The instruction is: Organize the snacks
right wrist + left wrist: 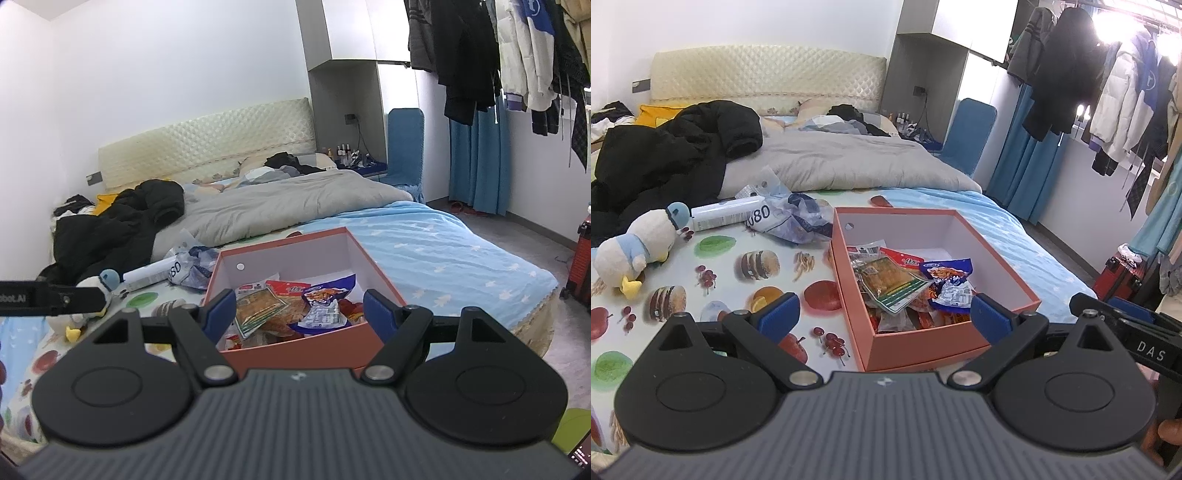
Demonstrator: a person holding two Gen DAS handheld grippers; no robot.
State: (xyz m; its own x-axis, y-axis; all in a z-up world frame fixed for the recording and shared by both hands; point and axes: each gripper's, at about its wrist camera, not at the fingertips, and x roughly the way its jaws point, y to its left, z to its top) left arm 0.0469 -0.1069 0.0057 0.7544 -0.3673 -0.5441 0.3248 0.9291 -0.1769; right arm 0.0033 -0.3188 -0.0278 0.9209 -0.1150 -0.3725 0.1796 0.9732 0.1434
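A: Nearest the cameras, what are the grippers doing?

B: The left gripper (882, 314) is hovering by the near end of the orange box (997, 266) with its fingers spread wide and nothing between them. The right gripper (300, 310) is hanging over the box's near rim, fingers also parted and gripping nothing.

A: And the snacks?

B: The snack packets (908, 291) are lying heaped in the near half of the box, which is sitting on the fruit-print sheet (738, 295) toward the foot edge of the bed. I'd judge they are piled there because the box is the collecting place, so the sorting looks well along.

A: Is each view giving something different?

B: Yes. The left view is showing the plush duck (635, 251), a white tube (727, 214) and a crumpled bag (790, 218) lying loose past the box's left side. The right view is showing more floor along the bed's right edge, and a red suitcase (581, 258) there.
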